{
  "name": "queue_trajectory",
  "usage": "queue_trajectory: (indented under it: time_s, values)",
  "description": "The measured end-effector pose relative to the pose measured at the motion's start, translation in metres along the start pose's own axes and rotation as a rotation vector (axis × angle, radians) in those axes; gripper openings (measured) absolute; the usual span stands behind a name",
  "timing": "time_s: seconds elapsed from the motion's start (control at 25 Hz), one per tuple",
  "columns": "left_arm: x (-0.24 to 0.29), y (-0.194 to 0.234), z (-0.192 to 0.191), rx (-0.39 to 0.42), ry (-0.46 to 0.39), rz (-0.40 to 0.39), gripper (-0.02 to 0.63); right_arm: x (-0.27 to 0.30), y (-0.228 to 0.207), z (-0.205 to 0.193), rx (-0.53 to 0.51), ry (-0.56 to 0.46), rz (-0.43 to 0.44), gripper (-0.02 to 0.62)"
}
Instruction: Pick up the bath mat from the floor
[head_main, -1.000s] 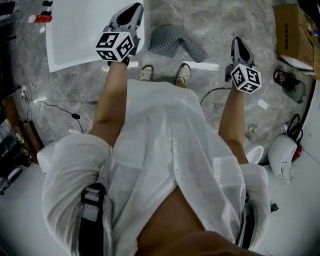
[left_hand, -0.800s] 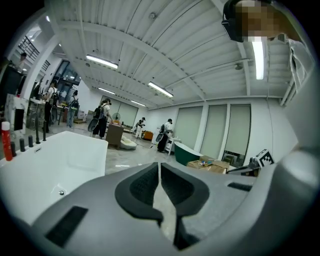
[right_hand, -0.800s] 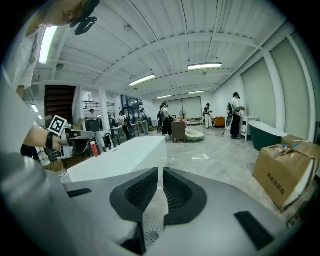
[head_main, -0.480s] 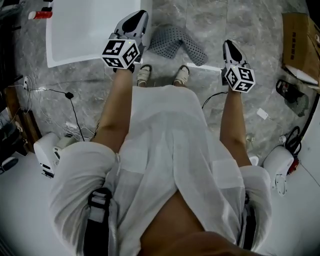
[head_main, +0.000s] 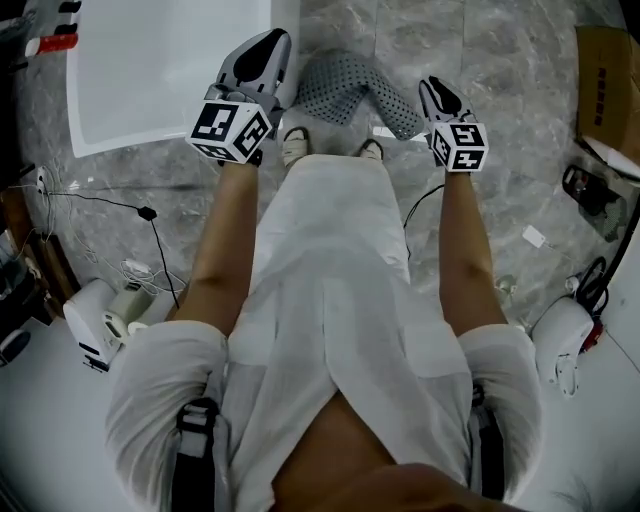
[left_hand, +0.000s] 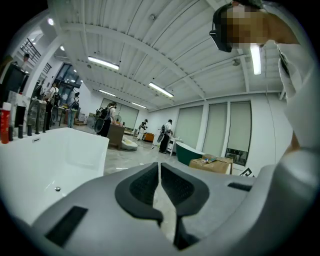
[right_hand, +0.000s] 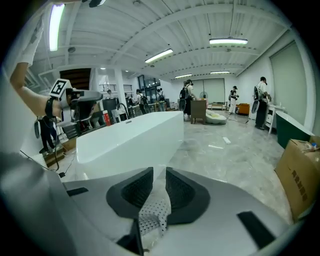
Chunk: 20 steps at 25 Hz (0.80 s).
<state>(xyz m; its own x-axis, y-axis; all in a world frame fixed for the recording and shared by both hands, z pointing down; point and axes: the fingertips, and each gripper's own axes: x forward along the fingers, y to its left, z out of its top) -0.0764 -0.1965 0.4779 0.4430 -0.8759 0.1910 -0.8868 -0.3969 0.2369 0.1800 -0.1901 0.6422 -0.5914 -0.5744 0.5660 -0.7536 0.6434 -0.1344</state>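
Note:
The bath mat, grey and dotted with holes, lies crumpled on the marble floor just ahead of the person's shoes. My right gripper hangs over the mat's right end. Its jaws have just been opening and now stand slightly apart, and a fold of perforated mat shows low in the gap with no pad pressing on it. My left gripper is left of the mat, over the corner of the white bathtub. In the left gripper view the left gripper has its pads together and holds nothing.
The bathtub fills the left side. A cardboard box stands at the right and shows as the box in the right gripper view. A black cable and white appliances lie beside the person. People stand far off in the hall.
Both grippers have come lower towards the floor. The right one moved left to the mat's right end, and its jaws parted. The left one stayed by the tub corner.

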Motion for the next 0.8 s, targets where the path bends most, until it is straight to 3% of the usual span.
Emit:
queue_trajectory:
  time_s: [0.32,0.8]
  values:
    - [0.037,0.009,-0.048,0.023,-0.049,-0.058,0.023,0.117,0.025,-0.113,-0.117,0.156,0.109,0.112]
    - [0.092,-0.003,-0.124,0.073,-0.026,-0.131,0.023,0.220,0.045,-0.250,-0.646,0.440,0.314,0.149]
